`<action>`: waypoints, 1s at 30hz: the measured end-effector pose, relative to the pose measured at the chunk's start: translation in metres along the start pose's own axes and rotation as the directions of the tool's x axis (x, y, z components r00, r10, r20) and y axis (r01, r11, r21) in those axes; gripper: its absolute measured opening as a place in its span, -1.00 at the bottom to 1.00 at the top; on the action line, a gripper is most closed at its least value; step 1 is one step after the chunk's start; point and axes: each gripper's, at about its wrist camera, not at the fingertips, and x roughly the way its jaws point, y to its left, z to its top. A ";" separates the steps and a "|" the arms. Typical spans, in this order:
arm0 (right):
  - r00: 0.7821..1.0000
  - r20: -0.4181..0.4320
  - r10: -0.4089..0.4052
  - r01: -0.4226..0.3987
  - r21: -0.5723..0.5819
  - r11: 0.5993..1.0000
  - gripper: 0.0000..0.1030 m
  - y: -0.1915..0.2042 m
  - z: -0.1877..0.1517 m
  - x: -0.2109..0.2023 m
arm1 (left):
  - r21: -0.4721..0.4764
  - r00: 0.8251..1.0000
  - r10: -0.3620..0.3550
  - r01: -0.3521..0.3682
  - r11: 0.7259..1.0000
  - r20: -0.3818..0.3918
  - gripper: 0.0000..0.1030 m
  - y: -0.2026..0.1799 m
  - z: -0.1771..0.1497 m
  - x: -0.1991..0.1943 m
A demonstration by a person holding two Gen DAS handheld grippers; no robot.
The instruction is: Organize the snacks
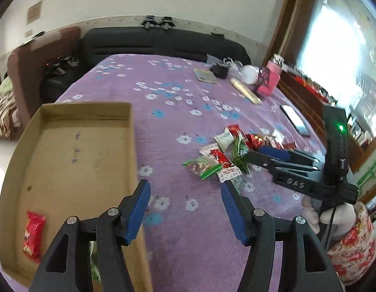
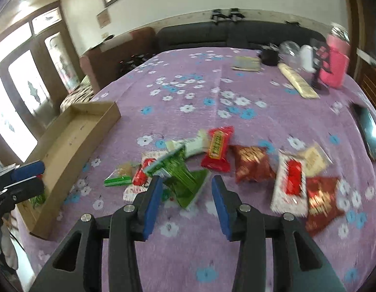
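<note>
A table covered by a purple flowered cloth [image 1: 178, 92] holds a shallow cardboard box [image 1: 73, 160] on the left and a scatter of snack packets [image 2: 219, 160] to its right.

The left gripper [image 1: 185, 194] hangs over the box's right wall, jaws parted and empty. One blue pad sits above the cardboard edge, the other above bare cloth. Inside the box, near its close left corner, lies a red snack packet [image 1: 33, 231]. Something green shows in the box behind the left finger, too hidden to name.

The right gripper [image 2: 186, 192] hovers just in front of the pile, jaws apart with nothing pressed between the pads. A green transparent packet [image 2: 185, 177] lies on the cloth directly ahead of the gap. A red packet with a yellow label [image 2: 218, 148] lies just beyond, dark red foil packets [image 2: 252, 163] to the right.

A gloved hand [image 1: 334, 216] holds the right gripper. A pink container [image 2: 335, 65] stands at the far edge, well apart.
</note>
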 end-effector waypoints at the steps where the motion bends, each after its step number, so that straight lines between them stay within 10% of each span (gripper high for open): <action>1: 1.000 -0.003 -0.008 0.008 -0.016 1.000 -0.04 0.000 0.000 0.004 | 0.027 1.000 0.004 -0.003 1.000 -0.014 0.24 -0.005 0.002 0.006; 5: 1.000 -0.017 -0.007 0.007 -0.050 0.999 -0.03 0.005 0.002 0.020 | 0.120 0.997 0.021 -0.012 0.993 -0.073 0.24 -0.019 0.009 0.027; 8: 0.998 -0.045 0.052 -0.052 -0.002 0.999 -0.53 0.000 0.001 0.029 | 0.160 0.992 0.031 -0.011 0.987 -0.121 0.24 -0.025 0.013 0.042; 20: 0.994 0.010 0.110 -0.111 0.163 0.980 -0.64 -0.029 -0.003 0.009 | 0.244 0.973 0.086 -0.032 0.969 -0.213 0.23 -0.041 0.038 0.099; 23: 0.992 0.025 0.124 -0.126 0.182 0.975 -0.63 -0.035 -0.003 0.004 | 0.254 0.967 0.097 -0.035 0.967 -0.235 -0.16 -0.042 0.036 0.110; 30: 0.989 0.040 0.142 -0.147 0.197 0.969 -0.63 -0.037 -0.002 -0.002 | 0.267 0.970 0.120 -0.061 0.962 -0.211 -0.33 -0.044 0.032 0.106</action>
